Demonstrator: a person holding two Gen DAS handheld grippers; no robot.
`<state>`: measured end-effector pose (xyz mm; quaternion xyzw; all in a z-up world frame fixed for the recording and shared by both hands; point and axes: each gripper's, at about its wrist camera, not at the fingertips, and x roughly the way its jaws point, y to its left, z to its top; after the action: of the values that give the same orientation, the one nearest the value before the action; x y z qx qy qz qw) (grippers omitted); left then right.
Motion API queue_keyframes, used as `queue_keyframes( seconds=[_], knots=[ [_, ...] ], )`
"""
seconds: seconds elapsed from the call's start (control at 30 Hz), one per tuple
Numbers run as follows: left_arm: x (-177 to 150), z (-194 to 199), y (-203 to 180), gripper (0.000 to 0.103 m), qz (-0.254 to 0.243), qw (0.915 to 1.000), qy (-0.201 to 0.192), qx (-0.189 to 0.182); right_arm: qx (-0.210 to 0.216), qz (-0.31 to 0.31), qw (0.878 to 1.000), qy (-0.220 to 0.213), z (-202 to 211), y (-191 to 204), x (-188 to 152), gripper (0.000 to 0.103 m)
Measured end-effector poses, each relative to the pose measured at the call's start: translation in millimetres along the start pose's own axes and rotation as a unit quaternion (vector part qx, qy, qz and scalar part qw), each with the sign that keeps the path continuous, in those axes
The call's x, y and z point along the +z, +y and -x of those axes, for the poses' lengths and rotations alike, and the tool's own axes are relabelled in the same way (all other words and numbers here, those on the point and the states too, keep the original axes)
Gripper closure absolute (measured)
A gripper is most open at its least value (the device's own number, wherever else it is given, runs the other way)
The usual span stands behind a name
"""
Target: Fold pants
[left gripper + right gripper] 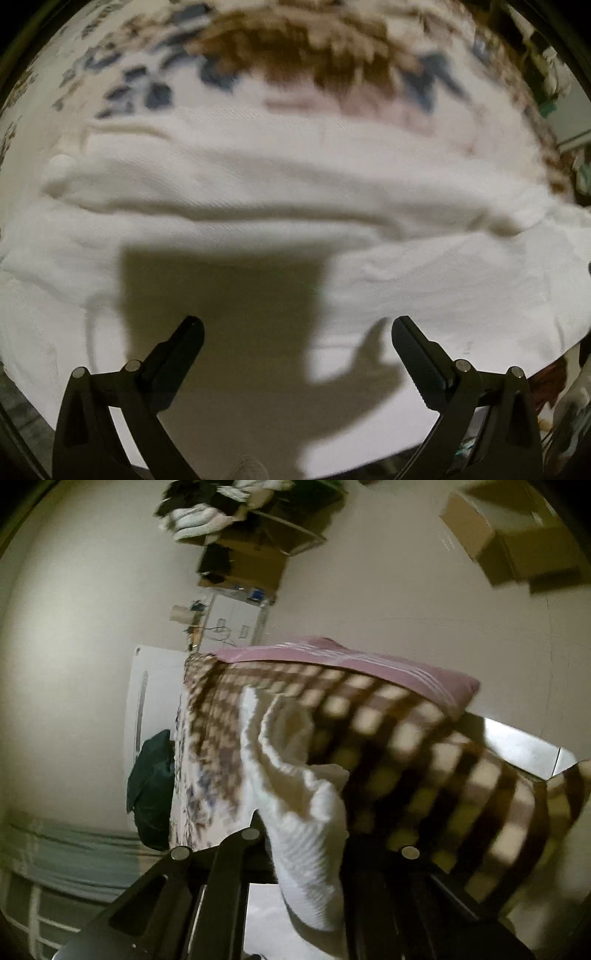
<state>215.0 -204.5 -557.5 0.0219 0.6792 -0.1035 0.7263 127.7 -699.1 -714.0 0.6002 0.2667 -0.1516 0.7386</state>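
The white pants (295, 192) lie spread across the bed in the left wrist view, with a long fold ridge running left to right. My left gripper (297, 326) hovers open and empty over the near part of the pants and casts a shadow on them. In the right wrist view my right gripper (306, 834) is shut on a bunched edge of the white pants (295, 775) and holds it lifted, with the view tilted sideways. The fingertips are hidden by the cloth.
A patterned bedspread (295, 48) with brown and blue print lies beyond the pants. In the right wrist view there is a brown checked blanket (424, 775), a pink pillow (351, 661), a dark bag (151, 786), cardboard boxes (517, 546) and a white cabinet (155, 686).
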Motion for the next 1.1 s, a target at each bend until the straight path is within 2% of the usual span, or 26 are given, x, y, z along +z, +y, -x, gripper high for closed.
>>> queue_keyframes(
  seconds=[0.17,0.27,0.43,0.53,0.57,0.67,0.8,0.83,0.9,0.93,0.97,1.0,1.1],
  knots=[
    [-7.5,52.2,23.8,0.000,0.025,0.9984,-0.041,-0.031,-0.007,0.095,0.995,0.006,33.9,91.7,-37.7,0.095],
    [-19.5,83.3,53.9,0.000,0.048,0.9962,-0.058,-0.044,-0.007,0.157,0.987,0.021,40.2,151.7,-80.9,0.095],
    [-49.4,118.0,122.0,0.000,0.095,0.9921,-0.070,-0.043,-0.004,0.218,0.973,0.072,23.9,210.5,-172.5,0.095],
    [-68.8,120.9,164.8,0.000,0.116,0.9908,-0.064,-0.031,-0.008,0.255,0.960,0.113,-0.2,224.4,-233.6,0.095],
    [-74.9,119.9,177.7,0.000,0.120,0.9905,-0.061,-0.025,-0.014,0.275,0.952,0.133,-16.7,228.2,-262.3,0.095],
    [-90.5,113.3,214.8,0.000,0.139,0.9888,-0.051,-0.014,-0.033,0.306,0.936,0.174,-54.4,220.6,-321.5,0.095],
    [-106.8,106.6,255.8,0.000,0.160,0.9860,-0.048,0.000,-0.077,0.366,0.897,0.234,-104.7,198.6,-406.9,0.095],
    [-110.3,104.9,265.3,0.000,0.166,0.9851,-0.047,0.002,-0.095,0.378,0.887,0.248,-116.6,193.5,-423.8,0.090],
    [-113.1,102.7,275.8,0.000,0.175,0.9835,-0.047,-0.001,-0.132,0.388,0.871,0.271,-137.8,182.7,-452.1,0.072],
    [-114.0,102.4,280.9,0.000,0.182,0.9822,-0.048,-0.002,-0.146,0.391,0.859,0.296,-146.8,178.6,-466.5,0.055],
    [-114.1,102.6,283.6,0.000,0.186,0.9814,-0.049,-0.004,-0.148,0.391,0.853,0.313,-147.4,178.0,-476.4,0.046],
    [-114.0,104.3,286.1,0.000,0.190,0.9805,-0.052,-0.008,-0.138,0.388,0.847,0.337,-149.9,178.3,-482.0,0.045],
    [-106.5,108.0,282.5,0.000,0.193,0.9788,-0.065,-0.020,-0.053,0.320,0.857,0.400,-133.8,181.4,-474.7,0.043]
  ],
)
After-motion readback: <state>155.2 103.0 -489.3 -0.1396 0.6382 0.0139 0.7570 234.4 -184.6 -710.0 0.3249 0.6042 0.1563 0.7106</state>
